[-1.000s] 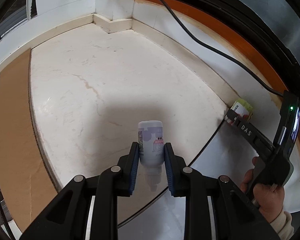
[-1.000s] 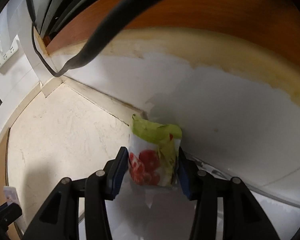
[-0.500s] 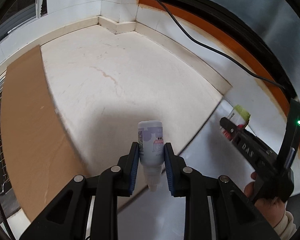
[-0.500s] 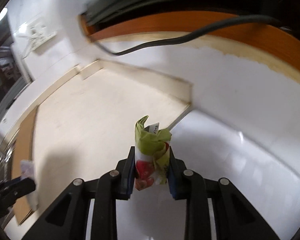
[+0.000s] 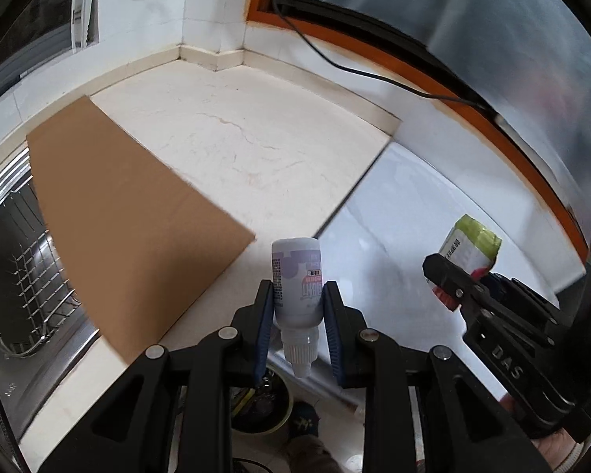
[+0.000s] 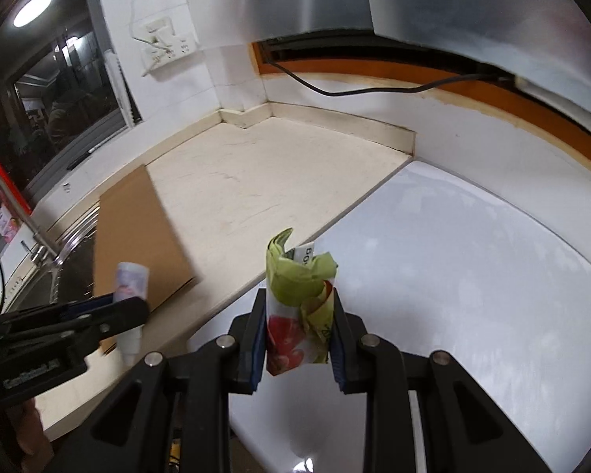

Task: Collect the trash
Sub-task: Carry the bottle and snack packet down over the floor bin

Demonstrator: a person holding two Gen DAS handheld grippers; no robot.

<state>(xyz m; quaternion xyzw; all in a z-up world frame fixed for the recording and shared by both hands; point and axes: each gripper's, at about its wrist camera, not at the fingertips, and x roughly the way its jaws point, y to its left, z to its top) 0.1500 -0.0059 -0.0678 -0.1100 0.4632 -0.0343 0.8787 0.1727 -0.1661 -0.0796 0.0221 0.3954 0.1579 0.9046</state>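
- Left hand-held gripper [image 5: 298, 307] pinching a small white bottle [image 5: 296, 280] with a purple label, blue pads pressed against both its sides
- Bottle held upside down, nozzle cap hanging below the pads, flat base uppermost
- Held clear of the worktop [image 5: 232, 134], out past its front edge, above what looks like a dark bin [image 5: 261, 406] on the floor, though that part is too dim to be sure
- Same bottle visible at the left of the right wrist view [image 6: 130, 287], clamped between the other tool's black fingers
- Right hand-held gripper [image 6: 298, 331] pinching a crumpled carton [image 6: 297, 315], green at the folded top, white with red fruit print lower down
- Carton upright between the blue pads, squashed narrow, raised above the front of a glossy white surface [image 6: 472, 260] that adjoins the worktop
- Carton also seen at the right of the left wrist view [image 5: 469, 248], with the black frame of the right tool marked "DAS" beneath it
- Brown cardboard sheet [image 5: 122, 213] lying flat on the cream worktop, one edge reaching over a steel sink [image 5: 15, 260] with a wire rack inside
- Black cable [image 6: 374, 88] running along the orange trim at the back wall
- White socket plate [image 6: 165, 45] on the tiled wall near the corner
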